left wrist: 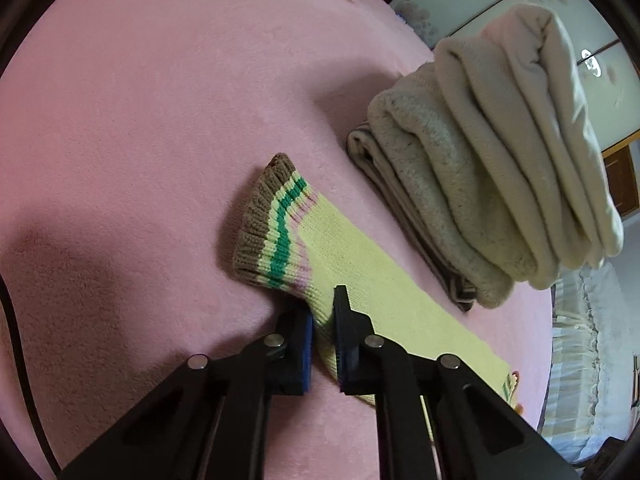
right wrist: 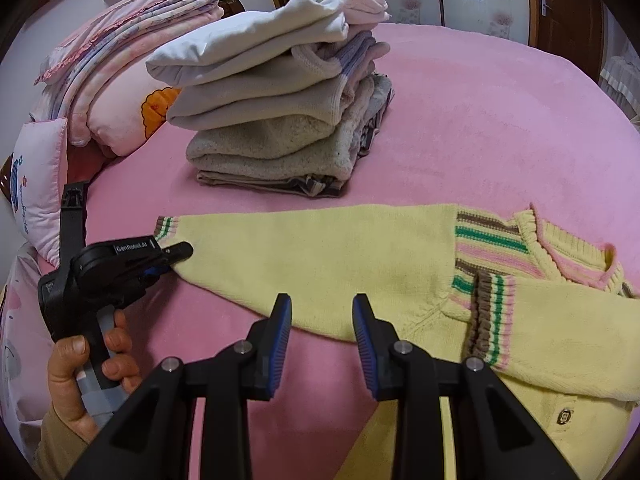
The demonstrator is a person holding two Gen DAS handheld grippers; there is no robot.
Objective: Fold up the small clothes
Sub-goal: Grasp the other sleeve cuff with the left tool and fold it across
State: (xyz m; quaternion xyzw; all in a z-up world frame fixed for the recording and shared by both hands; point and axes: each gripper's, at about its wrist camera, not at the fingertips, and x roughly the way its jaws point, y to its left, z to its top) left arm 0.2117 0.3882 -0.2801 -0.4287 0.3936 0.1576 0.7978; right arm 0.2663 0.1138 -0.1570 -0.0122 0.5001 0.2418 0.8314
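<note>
A yellow knit sweater (right wrist: 532, 344) with brown, green and pink stripes lies flat on the pink bed cover (right wrist: 500, 132). Its left sleeve (right wrist: 320, 256) stretches out to the left, and the other sleeve is folded across the body. My left gripper (right wrist: 174, 258) is shut on the stretched sleeve just behind the striped cuff (left wrist: 264, 232). In the left wrist view the fabric is pinched between the left gripper's (left wrist: 322, 312) blue pads. My right gripper (right wrist: 322, 316) stands open at the sleeve's near edge, close to the armpit, with nothing pressed between its fingers.
A stack of folded clothes (right wrist: 280, 100) sits on the bed behind the sleeve, close to it (left wrist: 500, 160). Folded quilts and pillows (right wrist: 120, 60) lie at the far left. A person's hand (right wrist: 80, 380) holds the left gripper's handle. Wardrobe doors stand behind the bed.
</note>
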